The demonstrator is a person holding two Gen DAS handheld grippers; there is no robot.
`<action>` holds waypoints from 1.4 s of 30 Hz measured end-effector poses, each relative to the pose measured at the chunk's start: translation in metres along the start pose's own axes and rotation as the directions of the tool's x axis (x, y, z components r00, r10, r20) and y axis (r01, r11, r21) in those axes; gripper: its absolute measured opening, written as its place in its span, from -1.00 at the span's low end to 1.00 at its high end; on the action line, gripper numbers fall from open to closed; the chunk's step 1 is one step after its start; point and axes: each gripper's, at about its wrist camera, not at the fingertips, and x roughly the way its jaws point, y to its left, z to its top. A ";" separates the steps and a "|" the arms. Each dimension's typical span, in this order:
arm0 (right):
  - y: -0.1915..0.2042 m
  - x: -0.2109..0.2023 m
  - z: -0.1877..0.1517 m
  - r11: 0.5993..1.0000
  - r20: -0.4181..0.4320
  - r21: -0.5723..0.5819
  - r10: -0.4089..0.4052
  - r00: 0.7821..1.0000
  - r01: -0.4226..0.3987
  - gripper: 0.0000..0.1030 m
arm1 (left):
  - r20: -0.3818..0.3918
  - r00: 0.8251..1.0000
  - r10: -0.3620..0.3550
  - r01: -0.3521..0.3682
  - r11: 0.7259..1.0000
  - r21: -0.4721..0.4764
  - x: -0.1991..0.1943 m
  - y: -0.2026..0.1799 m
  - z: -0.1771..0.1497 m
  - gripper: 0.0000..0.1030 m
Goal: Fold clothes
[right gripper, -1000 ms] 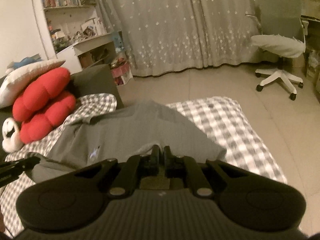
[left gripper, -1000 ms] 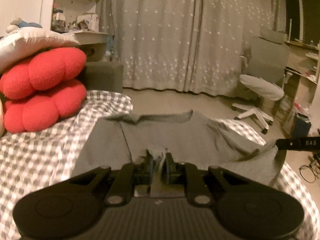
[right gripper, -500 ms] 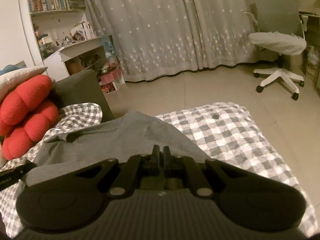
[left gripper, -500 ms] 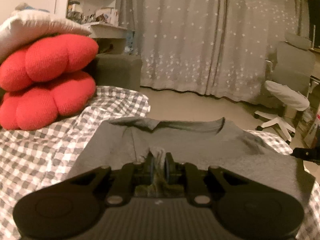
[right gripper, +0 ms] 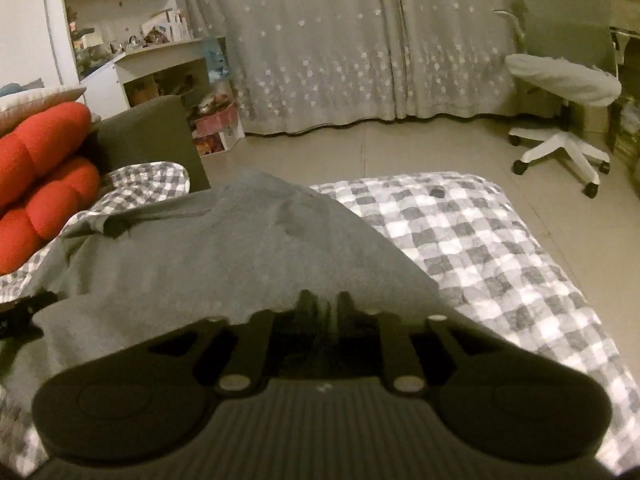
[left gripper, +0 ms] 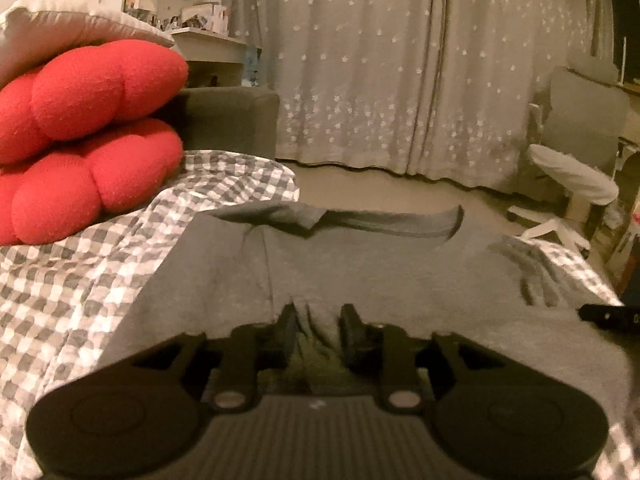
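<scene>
A grey T-shirt (left gripper: 360,264) lies folded over on the checked bed cover (left gripper: 80,280), its collar at the far edge. My left gripper (left gripper: 319,318) sits low over the shirt's near edge. Its jaws are opening, and a loose fold of grey cloth stands between the fingers without being pinched. In the right wrist view the same shirt (right gripper: 224,248) spreads to the left. My right gripper (right gripper: 326,304) is at its near hem, jaws opening, with the hem slack between them. The other gripper's tip shows at the edge of each view.
Two red cushions (left gripper: 80,140) under a white pillow (left gripper: 72,28) are stacked at the left. A dark padded block (left gripper: 228,120) stands behind them. Beyond the bed's far edge lie bare floor, a grey curtain (left gripper: 400,80) and a swivel chair (right gripper: 560,80). Checked cover (right gripper: 480,240) lies bare at the right.
Both grippers came forward and down with the shirt's hem, laying it over the shirt. Their jaws, pinched shut on cloth before, now stand apart.
</scene>
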 end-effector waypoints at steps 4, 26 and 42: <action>-0.003 -0.018 0.001 0.999 0.010 -0.009 0.041 0.999 -0.040 0.08 | -0.020 0.999 -0.040 0.039 0.998 -0.058 -0.017 0.017 0.002 0.13; -0.001 -0.042 -0.019 0.977 -0.235 0.043 0.214 0.948 -0.210 0.01 | -0.162 0.953 -0.255 0.225 0.957 -0.184 -0.028 0.052 -0.028 -0.32; 0.006 -0.064 -0.012 0.984 -0.183 0.020 0.180 0.967 -0.179 -0.81 | -0.131 0.967 -0.218 0.175 0.943 -0.283 -0.041 0.050 -0.018 -0.84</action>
